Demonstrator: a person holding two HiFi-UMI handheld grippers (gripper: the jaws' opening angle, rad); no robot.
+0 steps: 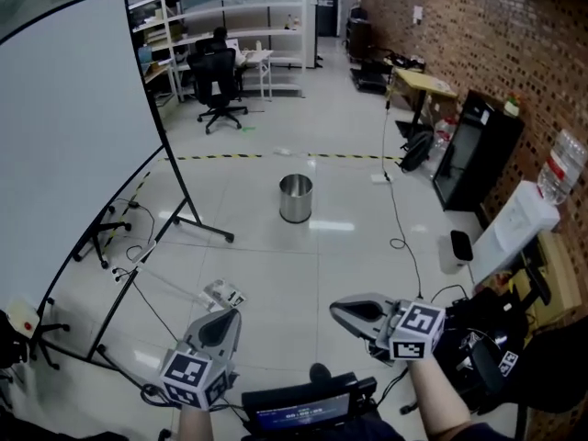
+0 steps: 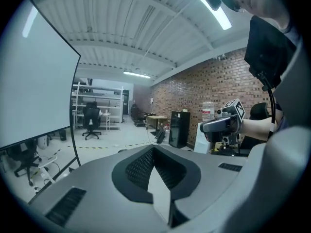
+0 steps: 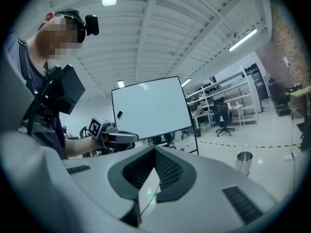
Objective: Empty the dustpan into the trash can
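On the pale glossy floor (image 1: 276, 265), well ahead of both pairs of fingers, stands the shiny silver metal trash can (image 1: 296, 198), a plain round cylinder. It is upright, its top is open, and its inside looks dark. In the head view it lies beyond the fingertips and roughly between the two grippers. In the right gripper view the same trash can (image 3: 244, 162) appears to the right of the fingers, far from them.

The left gripper (image 1: 223, 316) points forward, and its fingers (image 2: 141, 166) are pressed together with nothing between them. The right gripper (image 1: 338, 311) points toward the left one, and its fingers (image 3: 165, 169) are also closed, with only a very thin slit and nothing held. The two grippers are near each other but do not touch.

To the left of the left fingers stands a large white whiteboard on a black wheeled frame (image 1: 73, 136). Behind the trash can a yellow-and-black striped tape line (image 1: 276, 156) crosses the floor. Further back a person sits on a black office chair (image 1: 219, 85). A red brick wall (image 1: 459, 26) runs along the right side.
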